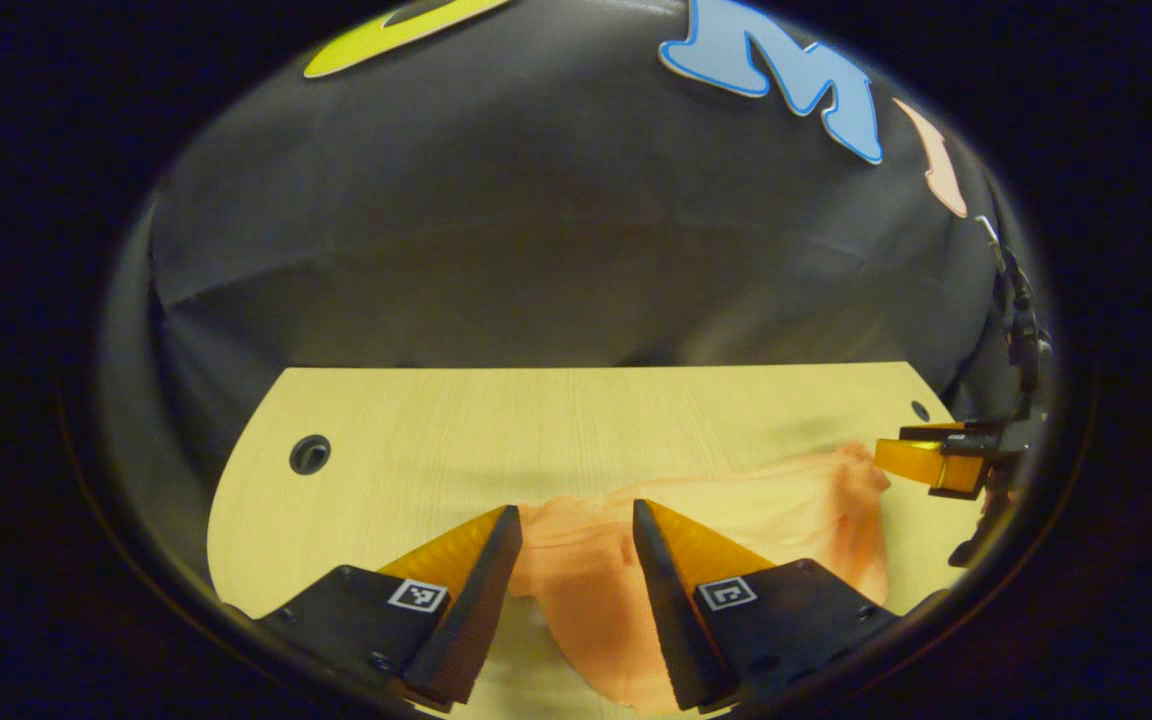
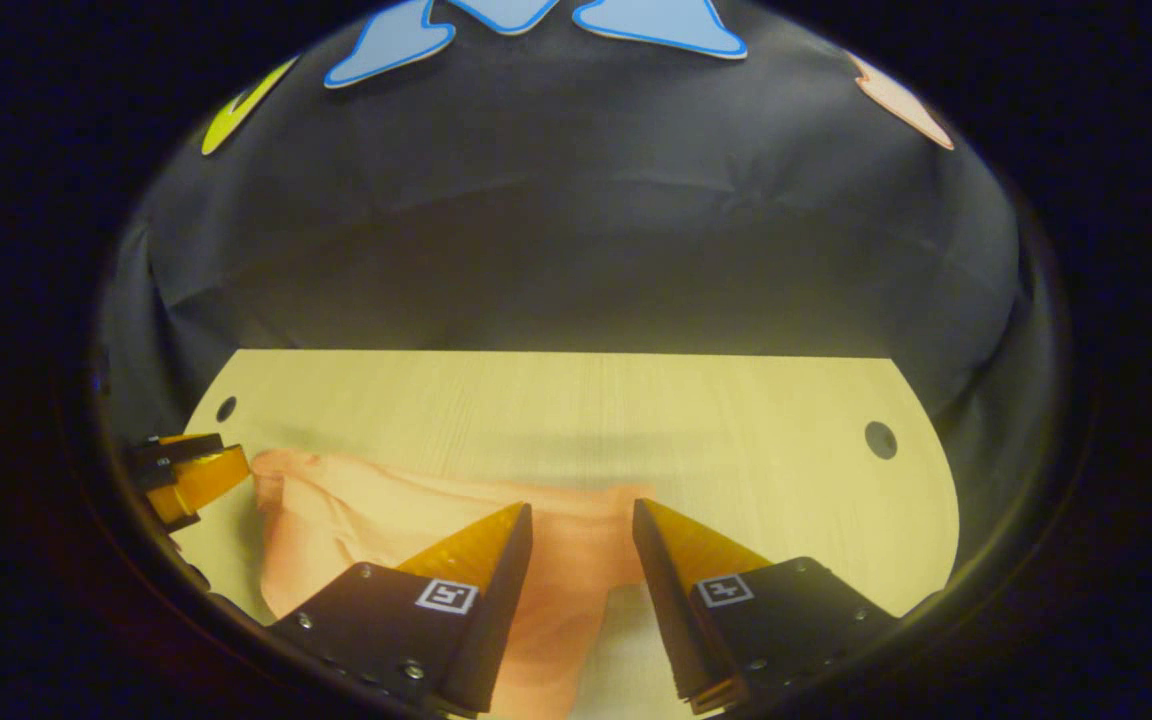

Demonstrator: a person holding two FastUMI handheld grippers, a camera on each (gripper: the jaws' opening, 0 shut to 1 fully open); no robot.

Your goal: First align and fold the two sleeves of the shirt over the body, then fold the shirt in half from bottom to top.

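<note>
Peach shirt lying rumpled on the tabletop, with the left hand-held gripper and right hand-held gripper both spread and released above its near edge; a pinch through bunched layers would likely misalign the sleeves.

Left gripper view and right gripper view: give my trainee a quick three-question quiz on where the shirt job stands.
1. True or false: the left claw is clamped shut on the peach-orange cloth shirt.
2. What does the shirt lie on? A) pale wooden table B) floor C) chair
3. Fill in: in the right gripper view, the right claw has its jaws ____.

Key
1. False; its jaws stand apart above the fabric.
2. A
3. open
</note>
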